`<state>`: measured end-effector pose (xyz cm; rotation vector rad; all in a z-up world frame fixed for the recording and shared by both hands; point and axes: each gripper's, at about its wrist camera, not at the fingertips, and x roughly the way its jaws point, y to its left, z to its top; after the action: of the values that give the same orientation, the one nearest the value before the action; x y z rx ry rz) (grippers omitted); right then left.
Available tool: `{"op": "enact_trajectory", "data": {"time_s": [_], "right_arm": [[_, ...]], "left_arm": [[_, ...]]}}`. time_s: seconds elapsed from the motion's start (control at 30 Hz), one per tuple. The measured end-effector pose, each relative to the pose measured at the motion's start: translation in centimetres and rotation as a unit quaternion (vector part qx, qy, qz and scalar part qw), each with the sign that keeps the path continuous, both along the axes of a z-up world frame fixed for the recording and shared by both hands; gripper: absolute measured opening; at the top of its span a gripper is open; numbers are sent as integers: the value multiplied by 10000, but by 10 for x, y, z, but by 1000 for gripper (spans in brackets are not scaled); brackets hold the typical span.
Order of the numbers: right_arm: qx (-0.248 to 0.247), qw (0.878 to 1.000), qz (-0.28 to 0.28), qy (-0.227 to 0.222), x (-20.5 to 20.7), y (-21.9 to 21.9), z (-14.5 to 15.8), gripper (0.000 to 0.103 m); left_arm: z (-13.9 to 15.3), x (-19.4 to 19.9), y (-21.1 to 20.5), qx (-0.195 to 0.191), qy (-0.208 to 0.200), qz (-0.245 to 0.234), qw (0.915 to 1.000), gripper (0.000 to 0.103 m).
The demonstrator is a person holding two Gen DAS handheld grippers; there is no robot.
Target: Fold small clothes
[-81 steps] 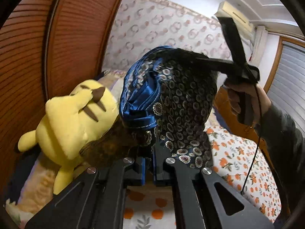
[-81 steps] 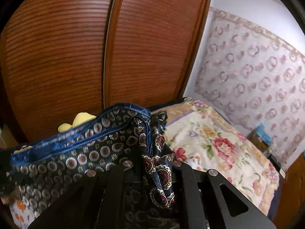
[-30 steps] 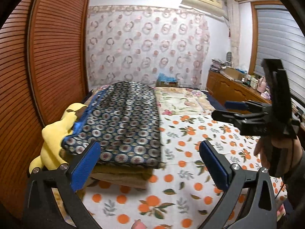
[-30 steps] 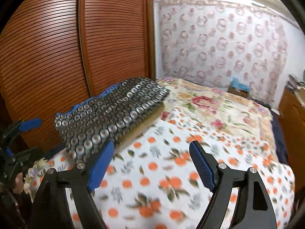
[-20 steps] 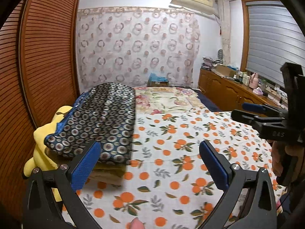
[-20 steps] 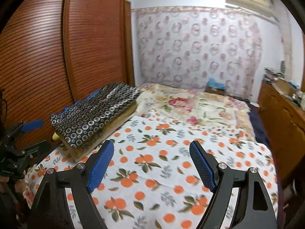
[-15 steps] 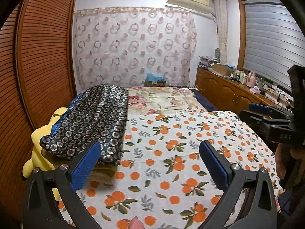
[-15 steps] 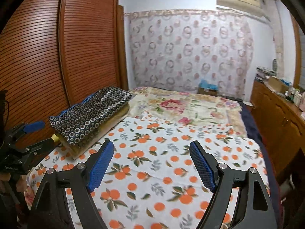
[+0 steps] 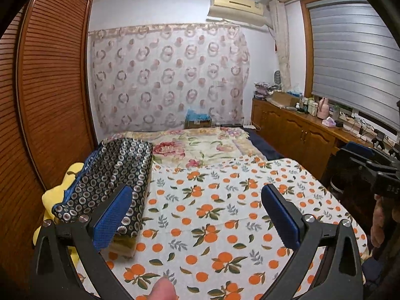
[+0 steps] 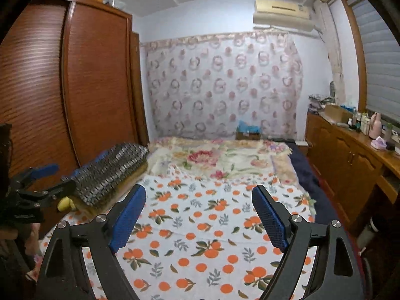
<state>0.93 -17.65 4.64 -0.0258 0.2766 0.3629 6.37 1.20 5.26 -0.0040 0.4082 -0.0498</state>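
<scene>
On bed (image 9: pixel 225 225): one folded patterned garment (image 9: pixel 110 182); two tongs, both empty.

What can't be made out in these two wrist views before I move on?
- Yellow plush toy: mostly covered by the folded patterned garment in both views.
- Yellowish layer under that garment: only an edge shows in the left view; what it is I cannot tell.
- Garment pattern: motion-blurred in the right view.
- Right tongs: cut off by the right frame edge in the left view.
- Dresser-top items: too small to identify.
</scene>
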Motion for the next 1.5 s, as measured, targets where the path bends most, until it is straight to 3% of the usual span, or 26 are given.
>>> {"op": "enact_trajectory", "data": {"time_s": [0.47,1.5], "right_arm": [[60,9994,-298,-189,-17,12,-19,88],[-51,9991,-338,-261,-7,-19,-10,88]], "left_arm": [[9,-10,-3,46,-168,27,9998,103],[8,-15,-6,33,-189,12,9998,103]]}}
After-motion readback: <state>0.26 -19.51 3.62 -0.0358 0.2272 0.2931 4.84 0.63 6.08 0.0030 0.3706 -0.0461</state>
